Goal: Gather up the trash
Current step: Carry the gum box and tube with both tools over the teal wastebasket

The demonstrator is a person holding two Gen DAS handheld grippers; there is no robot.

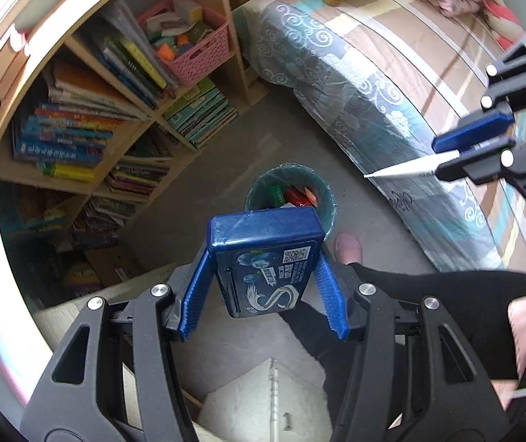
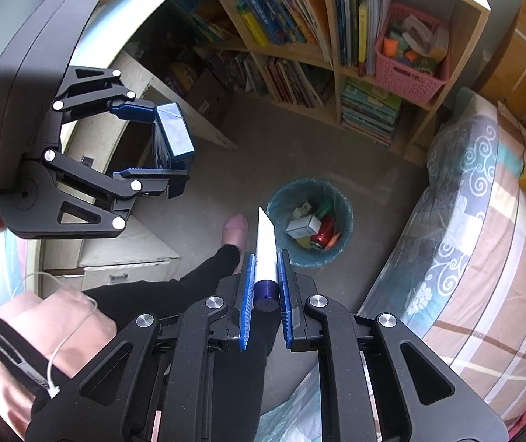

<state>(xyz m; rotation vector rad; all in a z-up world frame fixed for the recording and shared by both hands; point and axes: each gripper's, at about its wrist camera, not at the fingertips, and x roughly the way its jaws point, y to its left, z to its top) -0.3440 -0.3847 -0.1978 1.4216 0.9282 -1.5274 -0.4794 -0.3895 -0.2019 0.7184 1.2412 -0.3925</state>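
Left gripper (image 1: 264,254) clamps a blue box (image 1: 266,258) printed with a QR code and a white swirl; its small text is unreadable. Right gripper (image 2: 265,269) pinches a white tube (image 2: 266,250), dark-capped. Both hang above the floor's lined trash bin (image 2: 344,235), near the bed (image 2: 484,221).

Each claw, left (image 1: 264,258) and right (image 2: 265,276), had a black linkage frame with silver screws and ridged blue fingers (image 2: 248,287). The person wore black trousers (image 2: 174,294), a pink slipper (image 2: 236,225) and a pink top; a white cable (image 2: 60,350) trailed across it.
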